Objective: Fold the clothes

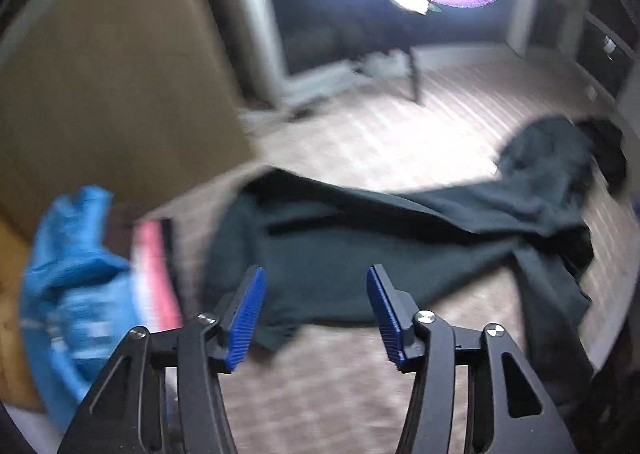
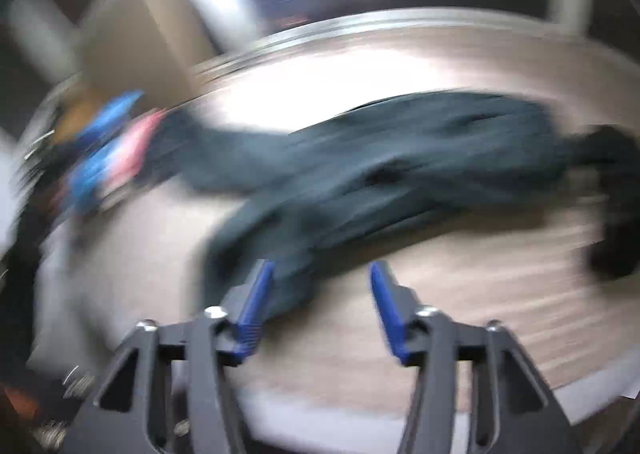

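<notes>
A dark green garment (image 1: 360, 246) is spread, rumpled and partly bunched at its right end, across a wood-grain table (image 1: 360, 394); to its left lie a pink item (image 1: 154, 274) and a blue bag (image 1: 72, 274), just beside the cloth. A fold could be spoiled if only one layer is pinched at the twisted right end, or if the neighbouring items are dragged along (both views are blurred, so edges are hard to judge). The left gripper (image 1: 316, 310) is held with fingers wide apart, nothing between them. The right gripper (image 2: 320, 306) is likewise spread and empty, its left pad (image 2: 254, 310) close against the garment's near tip; contact cannot be told.
</notes>
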`<state>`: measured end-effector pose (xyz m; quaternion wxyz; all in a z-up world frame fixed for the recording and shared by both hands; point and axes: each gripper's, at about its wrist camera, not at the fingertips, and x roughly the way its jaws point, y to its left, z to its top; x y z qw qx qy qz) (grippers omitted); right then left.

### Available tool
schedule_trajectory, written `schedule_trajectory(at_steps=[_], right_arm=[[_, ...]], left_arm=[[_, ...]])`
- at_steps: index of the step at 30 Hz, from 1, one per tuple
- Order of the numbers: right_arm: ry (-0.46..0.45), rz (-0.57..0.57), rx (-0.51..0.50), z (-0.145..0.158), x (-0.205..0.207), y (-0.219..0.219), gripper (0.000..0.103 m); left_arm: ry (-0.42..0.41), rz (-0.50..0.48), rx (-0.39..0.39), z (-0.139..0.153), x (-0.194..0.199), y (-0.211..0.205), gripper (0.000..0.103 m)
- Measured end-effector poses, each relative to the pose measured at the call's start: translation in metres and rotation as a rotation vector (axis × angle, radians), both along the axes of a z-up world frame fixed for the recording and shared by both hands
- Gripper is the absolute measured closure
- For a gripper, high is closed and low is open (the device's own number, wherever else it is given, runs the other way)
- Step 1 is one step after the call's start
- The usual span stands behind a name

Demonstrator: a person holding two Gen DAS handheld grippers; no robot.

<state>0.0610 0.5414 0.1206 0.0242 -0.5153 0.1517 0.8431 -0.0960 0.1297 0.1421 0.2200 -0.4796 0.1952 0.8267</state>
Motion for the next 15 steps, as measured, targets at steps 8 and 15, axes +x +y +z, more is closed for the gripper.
schedule_trajectory(at_steps=[8,15], right_arm=[[-0.021,0.084,0.158,-0.039,-0.155,0.064,0.051],[-0.036,0.596,0.217,-0.09,-0.216,-0.041,0.051]], left_arm=[[-0.075,0.012,0.021,-0.033,-0.002,0.053,0.052],[-0.109,0.087,-0.006,-0.058,-0.006,0.048,0.052]])
